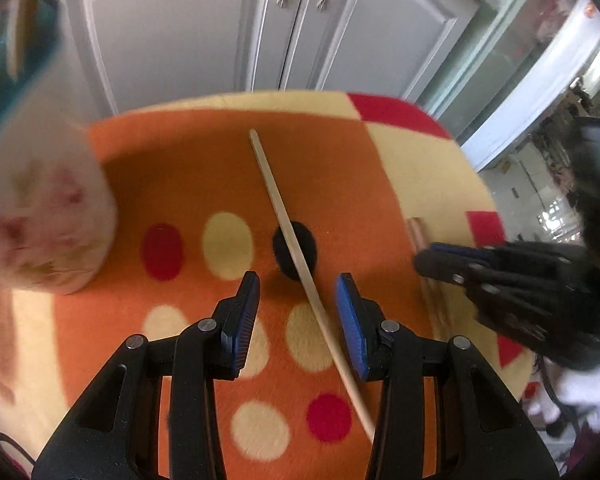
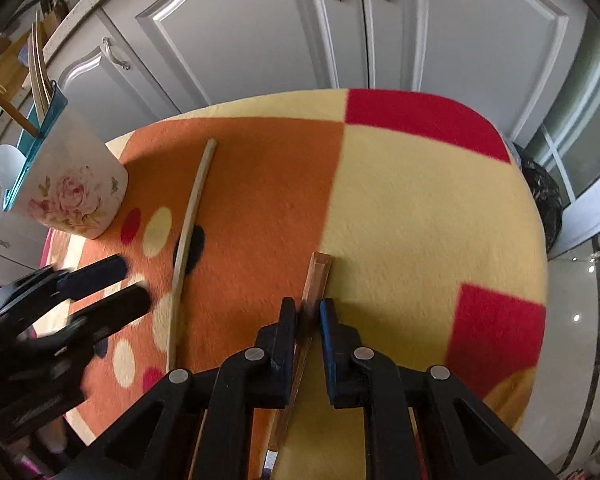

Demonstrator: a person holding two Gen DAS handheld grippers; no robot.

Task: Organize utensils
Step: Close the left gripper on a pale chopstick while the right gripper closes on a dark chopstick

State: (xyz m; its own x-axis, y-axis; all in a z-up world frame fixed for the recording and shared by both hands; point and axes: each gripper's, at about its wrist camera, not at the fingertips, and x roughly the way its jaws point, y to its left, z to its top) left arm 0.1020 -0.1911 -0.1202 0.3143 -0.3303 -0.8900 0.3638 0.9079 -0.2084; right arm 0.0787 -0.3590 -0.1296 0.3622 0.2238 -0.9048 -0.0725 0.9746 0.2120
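On the desk, left wrist view: left tool [image 1: 298, 286] has its jaws apart over a pale wooden stick [image 1: 296, 248] lying diagonally on the orange spotted blanket [image 1: 188, 176]. Stick passes between the blue pads [image 1: 350, 312], nearer the right-hand one; pads are not pressing on it. Floral holder [image 1: 48, 220] sits blurred at far left with a teal rim. Right tool [image 1: 428, 260] shows at the right edge, tips down on a brown stick [image 1: 418, 232] near the orange/cream border.

Right wrist view: right tool [image 2: 308, 312] jaws are nearly closed, with a brown stick [image 2: 318, 276] squeezed between the pads, its far end lying on the blanket [image 2: 420, 208] at the colour border. Pale stick [image 2: 190, 224] lies further left, well apart from the brown one. Floral holder [image 2: 76, 196] stands upright at the blanket's far-left corner, utensils inside. Left tool [image 2: 134, 284] comes in from the left, jaws apart, tips just beside the pale stick. Grey cabinet doors [image 2: 260, 32] behind.
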